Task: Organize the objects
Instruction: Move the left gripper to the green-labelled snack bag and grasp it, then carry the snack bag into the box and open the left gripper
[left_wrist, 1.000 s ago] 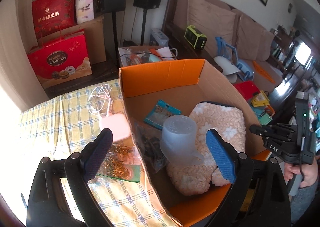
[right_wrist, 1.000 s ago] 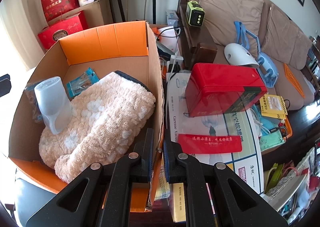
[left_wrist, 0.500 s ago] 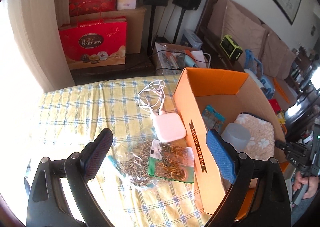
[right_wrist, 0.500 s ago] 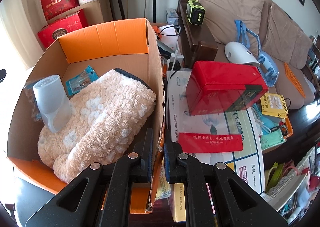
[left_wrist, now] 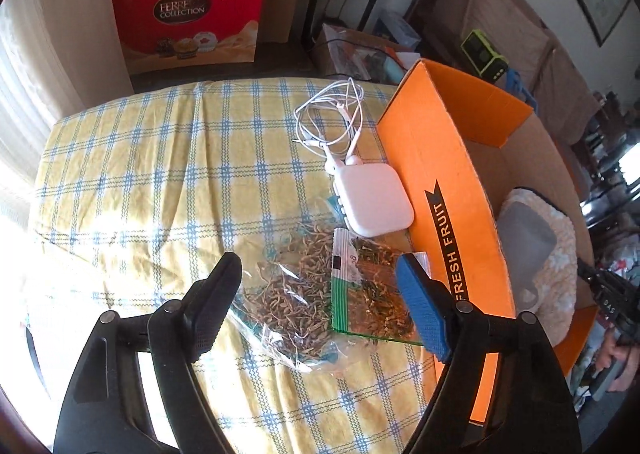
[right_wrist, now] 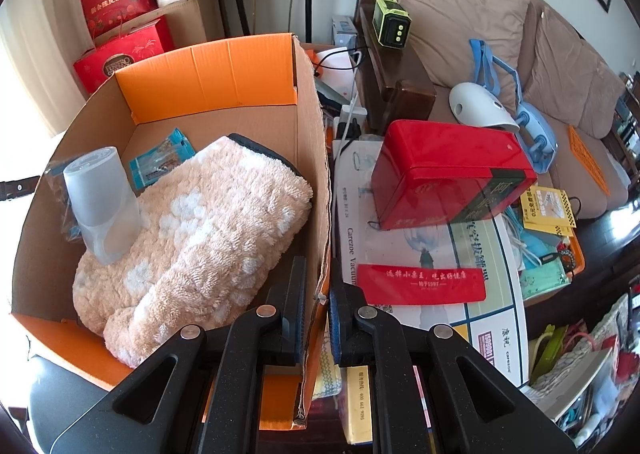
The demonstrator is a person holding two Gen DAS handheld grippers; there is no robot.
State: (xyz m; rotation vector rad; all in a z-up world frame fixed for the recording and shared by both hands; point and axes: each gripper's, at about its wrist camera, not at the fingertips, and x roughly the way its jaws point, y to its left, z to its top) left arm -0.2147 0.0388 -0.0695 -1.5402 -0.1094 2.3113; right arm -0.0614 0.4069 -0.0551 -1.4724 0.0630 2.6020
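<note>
Pickup step: left gripper [left_wrist: 320, 296] jaws closing over herb bags [left_wrist: 320, 294], not yet pinching; right gripper [right_wrist: 318, 318] clamps box wall [right_wrist: 316, 214]; next descend, squeeze.

Matt corrugated cardboard box [right_wrist: 312, 158], fluffy cloth towel [right_wrist: 208, 238], glossy plastic bag [left_wrist: 296, 306].

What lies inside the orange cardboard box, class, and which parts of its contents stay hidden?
Inside the cardboard box lie a fluffy peach towel, a frosted plastic cup resting on it, and a blue packet. A clear bag beside the cup is mostly hidden; anything under the towel is covered.
</note>
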